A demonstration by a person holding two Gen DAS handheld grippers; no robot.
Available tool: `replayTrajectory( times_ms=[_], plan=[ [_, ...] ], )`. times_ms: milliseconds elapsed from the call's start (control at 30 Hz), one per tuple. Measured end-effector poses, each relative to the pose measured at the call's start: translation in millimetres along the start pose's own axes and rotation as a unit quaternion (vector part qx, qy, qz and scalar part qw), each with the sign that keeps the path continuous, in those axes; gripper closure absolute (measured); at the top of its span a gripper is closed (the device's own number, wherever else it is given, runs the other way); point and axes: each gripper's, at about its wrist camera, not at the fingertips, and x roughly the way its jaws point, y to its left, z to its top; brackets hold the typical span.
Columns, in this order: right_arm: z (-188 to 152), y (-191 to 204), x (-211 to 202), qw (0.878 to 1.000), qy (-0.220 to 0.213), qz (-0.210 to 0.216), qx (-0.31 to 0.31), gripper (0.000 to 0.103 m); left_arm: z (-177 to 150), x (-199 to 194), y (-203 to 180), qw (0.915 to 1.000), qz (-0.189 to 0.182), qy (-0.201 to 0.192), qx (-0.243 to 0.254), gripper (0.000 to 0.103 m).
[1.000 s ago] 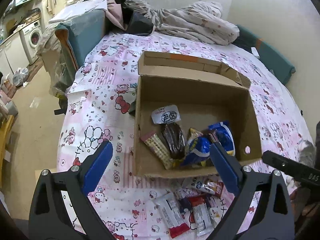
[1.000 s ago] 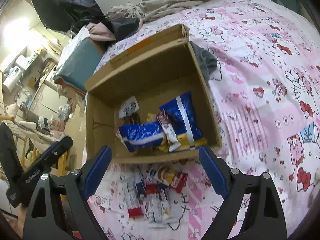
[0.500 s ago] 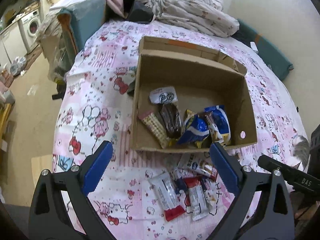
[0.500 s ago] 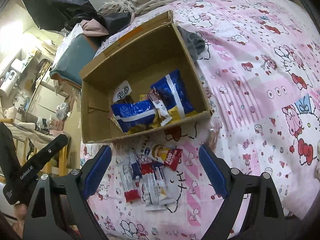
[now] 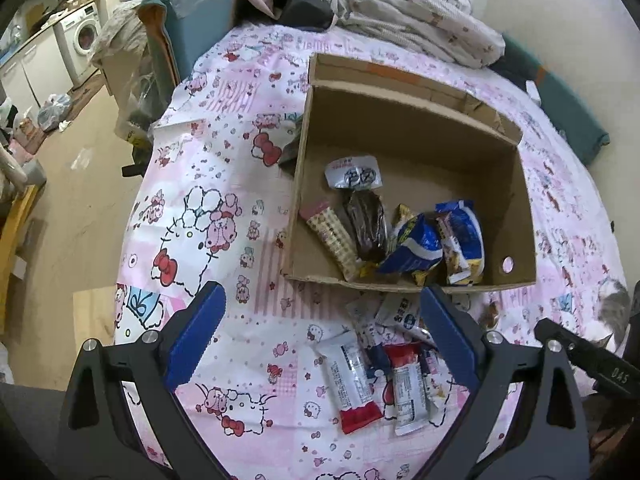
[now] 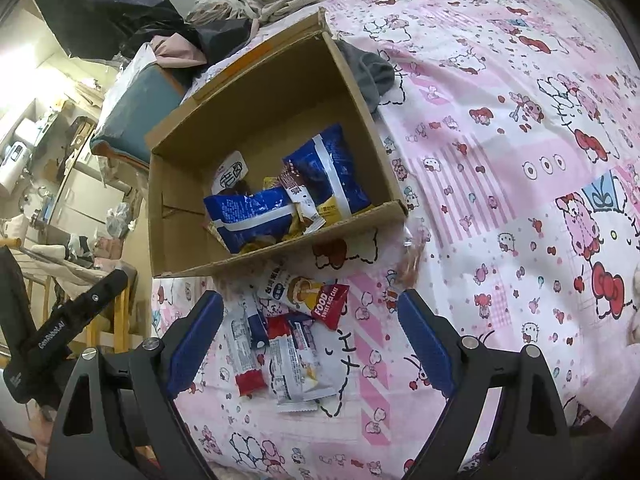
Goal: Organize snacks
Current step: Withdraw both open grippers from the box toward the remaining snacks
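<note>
Cardboard box (image 5: 404, 280) now sits farther from both wide-open, empty grippers, left gripper (image 5: 322, 336) and right gripper (image 6: 310, 342).

Washing machine (image 5: 82, 38), crumpled blanket (image 5: 420, 36)

Lower snack packets (image 5: 412, 344) — labels perhaps too overlapped, blurred to read

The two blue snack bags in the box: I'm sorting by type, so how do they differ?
In the right wrist view, the nearer blue bag lies crosswise along the front wall of the cardboard box, its white stripe running sideways. The farther blue bag lies lengthwise, its stripe running front to back, with a small brown packet overlapping its edge. Both are blue with a white stripe and some yellow.
</note>
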Motion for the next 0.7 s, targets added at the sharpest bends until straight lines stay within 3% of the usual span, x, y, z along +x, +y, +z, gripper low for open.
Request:
replayTrajectory(
  times_ms=[200,500,700],
  plan=[
    [-0.1,-3.0,3.0,1.000,0.005,-0.001,0.008,0.012,-2.3,7.7,-8.3,0.9996,0.005,0.025,0.011,0.007],
    [-0.5,-3.2,9.4,1.000,0.014,0.004,0.013,0.012,-1.1,6.7,-22.9,0.9981,0.041,0.017,0.043,0.007],
    [0.3,-1.3,11.7,1.000,0.017,0.008,0.015,0.012,-3.8,11.2,-17.9,0.9987,0.006,0.021,0.046,0.007]
  ],
)
